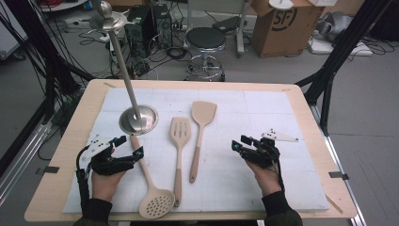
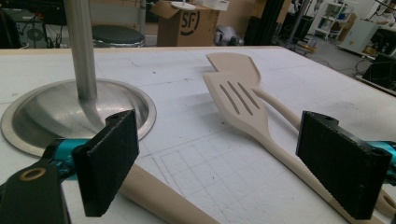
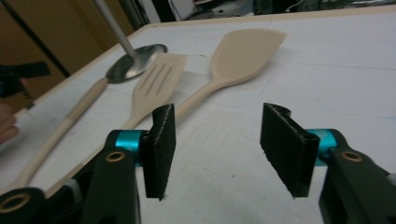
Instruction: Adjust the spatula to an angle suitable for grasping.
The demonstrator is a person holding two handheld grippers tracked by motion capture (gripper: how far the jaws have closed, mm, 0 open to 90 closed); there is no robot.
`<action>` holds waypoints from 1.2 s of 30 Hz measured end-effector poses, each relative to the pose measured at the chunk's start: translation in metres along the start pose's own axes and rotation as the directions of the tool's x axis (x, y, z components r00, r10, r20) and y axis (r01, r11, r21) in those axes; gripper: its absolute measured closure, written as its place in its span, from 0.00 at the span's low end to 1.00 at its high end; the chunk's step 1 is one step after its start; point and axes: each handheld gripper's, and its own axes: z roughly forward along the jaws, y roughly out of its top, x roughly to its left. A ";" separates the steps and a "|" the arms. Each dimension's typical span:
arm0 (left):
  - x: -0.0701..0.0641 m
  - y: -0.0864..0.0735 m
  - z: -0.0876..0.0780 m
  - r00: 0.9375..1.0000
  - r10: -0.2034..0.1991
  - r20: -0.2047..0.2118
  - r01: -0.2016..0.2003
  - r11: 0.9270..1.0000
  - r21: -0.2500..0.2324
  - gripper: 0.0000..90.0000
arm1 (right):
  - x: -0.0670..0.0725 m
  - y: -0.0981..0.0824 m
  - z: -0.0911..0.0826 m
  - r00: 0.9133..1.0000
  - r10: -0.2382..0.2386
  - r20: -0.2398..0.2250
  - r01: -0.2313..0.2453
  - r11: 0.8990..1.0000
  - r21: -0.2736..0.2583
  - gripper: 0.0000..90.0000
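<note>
L tool (image 1: 126,147) wide, straddling skimmer handle (image 1: 141,162) (not gripping); R tool (image 1: 238,143) wide, empty, near spatulas (image 1: 181,136).

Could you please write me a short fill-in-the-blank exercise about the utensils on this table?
1. The number of beige utensils lying on the white mat is ___.
2. The slotted spatula lies between the perforated skimmer and the ___ spatula.
3. The metal stand rests on a round ___.
4. The jaws of the right gripper are ___, with nothing between them.

Missing words: three; solid; base; open
</note>
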 end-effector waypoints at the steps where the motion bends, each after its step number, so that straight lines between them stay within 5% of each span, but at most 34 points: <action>1: -0.001 0.000 0.001 1.000 0.009 0.000 -0.009 1.000 0.004 0.15 | -0.002 0.000 0.001 1.000 0.014 -0.016 -0.014 1.000 -0.001 0.53; 4: -0.004 -0.001 0.001 0.999 0.037 0.000 -0.037 0.999 0.014 0.15 | -0.003 0.000 0.005 1.000 0.015 -0.022 -0.015 1.000 0.022 0.61; 12: -0.004 -0.001 0.002 0.999 0.036 -0.006 -0.036 0.999 0.022 0.15 | 0.001 0.003 0.023 0.998 0.014 -0.057 -0.011 0.999 0.051 0.77; 21: -0.004 -0.002 0.002 0.999 0.039 -0.007 -0.038 0.999 0.032 0.15 | -0.002 0.000 0.043 0.989 0.083 -0.124 -0.077 0.995 0.058 0.98; 36: -0.005 -0.004 0.001 0.999 0.047 -0.007 -0.047 0.998 0.039 0.15 | 0.025 0.023 0.086 0.985 0.048 -0.164 -0.031 0.994 0.109 0.99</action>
